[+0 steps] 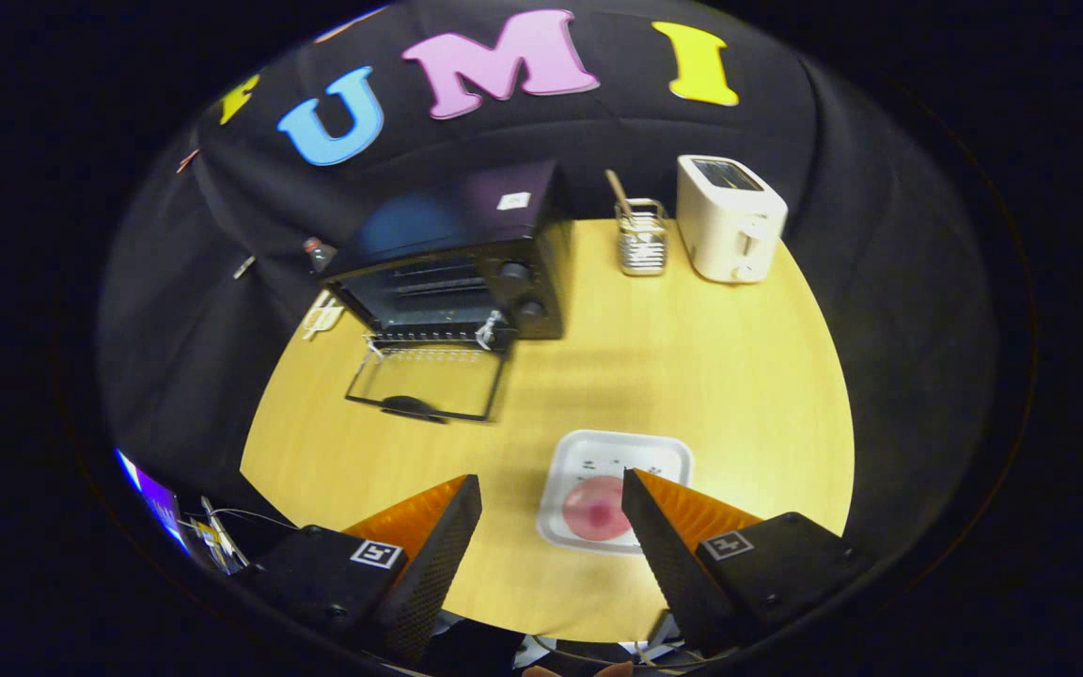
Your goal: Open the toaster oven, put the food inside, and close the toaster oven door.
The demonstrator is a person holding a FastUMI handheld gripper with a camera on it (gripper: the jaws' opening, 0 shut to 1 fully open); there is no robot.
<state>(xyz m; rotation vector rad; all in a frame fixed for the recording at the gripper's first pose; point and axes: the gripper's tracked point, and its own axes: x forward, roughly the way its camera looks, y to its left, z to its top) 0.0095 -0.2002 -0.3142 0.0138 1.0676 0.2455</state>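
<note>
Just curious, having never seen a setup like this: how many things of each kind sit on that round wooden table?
Ovens: 1, toaster oven, door open
Toasters: 1, toaster
Utensil racks: 1, rack
Trays: 1, tray
Food: 1, pink food
Total: 5
The gripper has its jaws open.

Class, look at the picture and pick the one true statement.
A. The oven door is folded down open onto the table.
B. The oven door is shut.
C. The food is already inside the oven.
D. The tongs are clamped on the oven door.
A: the oven has its door lying flat on the table, while the food sits on its tray between the open tongs.
</note>
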